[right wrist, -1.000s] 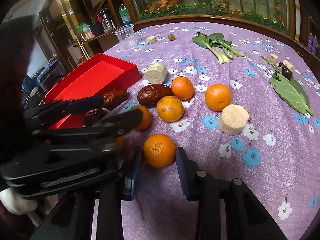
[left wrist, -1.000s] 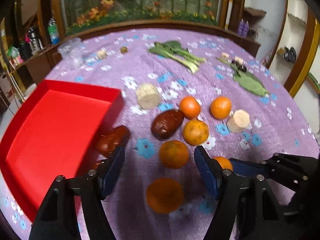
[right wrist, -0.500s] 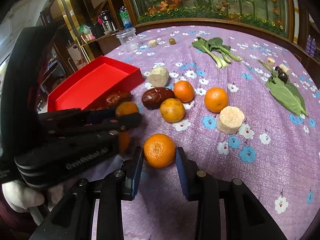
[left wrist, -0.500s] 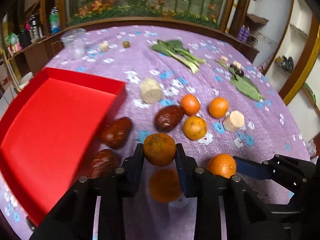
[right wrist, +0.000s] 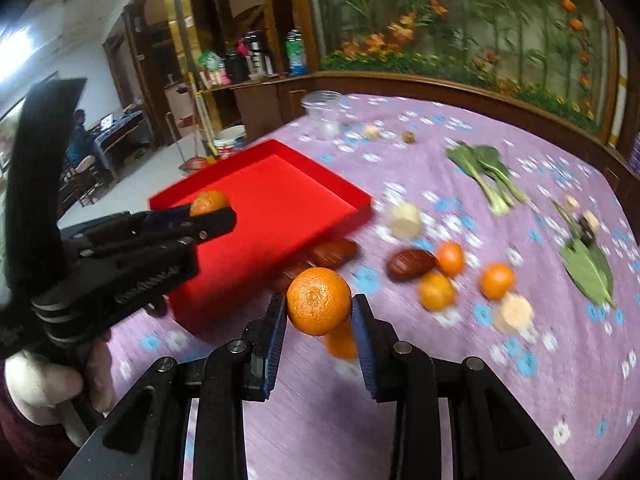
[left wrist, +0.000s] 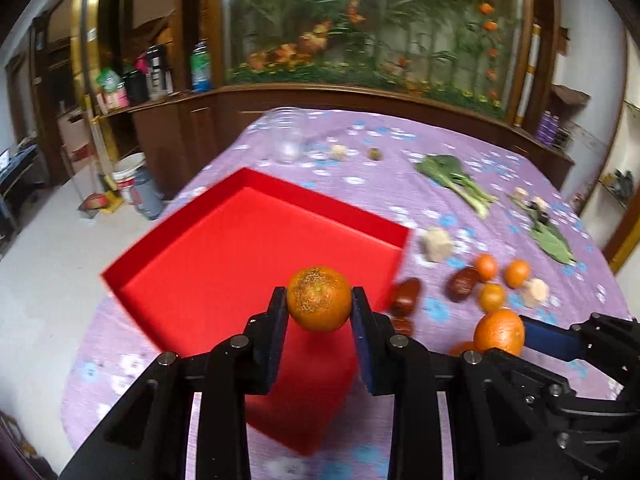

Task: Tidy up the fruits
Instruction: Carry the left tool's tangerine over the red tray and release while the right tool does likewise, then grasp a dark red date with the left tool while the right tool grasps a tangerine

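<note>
**A:** Fruits first: each gripper grasps an orange. In the left wrist view, the left gripper (left wrist: pixel 319 304) has its blue pads pressed on both sides of a speckled orange (left wrist: pixel 319 298), held in the air over the red tray (left wrist: pixel 224 248).

**B:** The right wrist view gives the same for the other hand. The right gripper (right wrist: pixel 319 312) is clenched on a smooth orange (right wrist: pixel 319 301), lifted off the purple flowered tablecloth (right wrist: pixel 540 380), just short of the tray's near corner.

**A:** What does your view show that mine hides?

**B:** The left gripper from the side, its orange peeking above the dark fingers over the tray's inside. Also a gloved hand (right wrist: pixel 36 384) wrapped around its handle, and another orange (right wrist: pixel 342 342) on the cloth directly below my held one.

**A:** Mine catches the right gripper only at the lower right edge, with its orange in front of one blue pad. I cannot see its second pad there.

**B:** Both views show the loose group to the right of the tray: three oranges (right wrist: pixel 496 280), dark brown fruits (right wrist: pixel 410 264) and pale beige chunks (right wrist: pixel 406 220).

**A:** Farther back lie leafy greens (left wrist: pixel 456 180) and a clear plastic cup (left wrist: pixel 286 136). The tray has nothing resting in it.
</note>
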Action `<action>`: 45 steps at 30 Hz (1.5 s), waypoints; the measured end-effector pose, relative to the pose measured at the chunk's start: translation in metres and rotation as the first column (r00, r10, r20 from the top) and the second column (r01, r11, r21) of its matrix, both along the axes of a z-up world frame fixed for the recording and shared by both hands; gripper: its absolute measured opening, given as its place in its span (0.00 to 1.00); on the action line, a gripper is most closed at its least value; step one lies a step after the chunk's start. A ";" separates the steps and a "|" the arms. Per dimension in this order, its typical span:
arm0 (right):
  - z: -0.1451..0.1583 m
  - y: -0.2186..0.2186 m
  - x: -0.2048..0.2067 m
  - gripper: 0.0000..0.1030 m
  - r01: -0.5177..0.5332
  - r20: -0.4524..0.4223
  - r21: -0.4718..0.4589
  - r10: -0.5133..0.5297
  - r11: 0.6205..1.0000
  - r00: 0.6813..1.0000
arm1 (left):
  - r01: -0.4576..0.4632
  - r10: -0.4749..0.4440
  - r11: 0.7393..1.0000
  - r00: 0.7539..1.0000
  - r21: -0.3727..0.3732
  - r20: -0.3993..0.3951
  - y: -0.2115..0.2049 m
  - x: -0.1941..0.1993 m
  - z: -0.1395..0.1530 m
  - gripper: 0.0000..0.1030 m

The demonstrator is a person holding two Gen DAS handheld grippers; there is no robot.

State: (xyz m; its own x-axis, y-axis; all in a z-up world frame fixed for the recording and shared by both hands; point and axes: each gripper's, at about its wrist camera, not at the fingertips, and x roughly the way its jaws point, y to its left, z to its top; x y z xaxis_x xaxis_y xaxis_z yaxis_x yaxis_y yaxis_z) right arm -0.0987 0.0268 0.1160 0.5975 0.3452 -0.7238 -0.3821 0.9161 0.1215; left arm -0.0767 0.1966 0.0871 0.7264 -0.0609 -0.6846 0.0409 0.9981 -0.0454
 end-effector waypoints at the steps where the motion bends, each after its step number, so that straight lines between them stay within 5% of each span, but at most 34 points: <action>1: 0.000 0.008 0.003 0.35 -0.013 0.001 0.004 0.013 1.000 1.000 | -0.015 0.015 1.000 1.000 0.004 -0.005 0.006 0.004 -0.002 0.29; 18: -0.041 0.095 0.076 0.36 -0.106 -0.096 0.019 0.107 0.994 0.990 | -0.154 0.157 0.987 0.984 0.036 -0.086 0.070 0.050 -0.039 0.32; 23: -0.046 0.102 0.080 0.37 -0.107 -0.103 0.012 0.107 0.994 0.989 | -0.172 0.174 0.985 0.982 0.028 -0.075 0.076 0.047 -0.038 0.49; 27: -0.045 0.102 0.080 0.53 -0.099 -0.097 0.014 0.100 0.995 0.990 | -0.172 0.173 0.985 0.983 0.014 -0.059 0.078 0.044 -0.033 0.62; 36: -0.012 0.067 0.058 0.57 -0.030 -0.021 0.078 0.031 0.997 0.999 | -0.201 0.200 0.973 0.980 -0.115 -0.013 0.111 0.010 -0.003 0.65; 45: -0.016 -0.004 0.026 0.60 0.109 -0.036 0.120 -0.105 0.987 0.994 | -0.245 0.240 0.961 0.969 -0.129 -0.047 0.130 -0.029 -0.015 0.66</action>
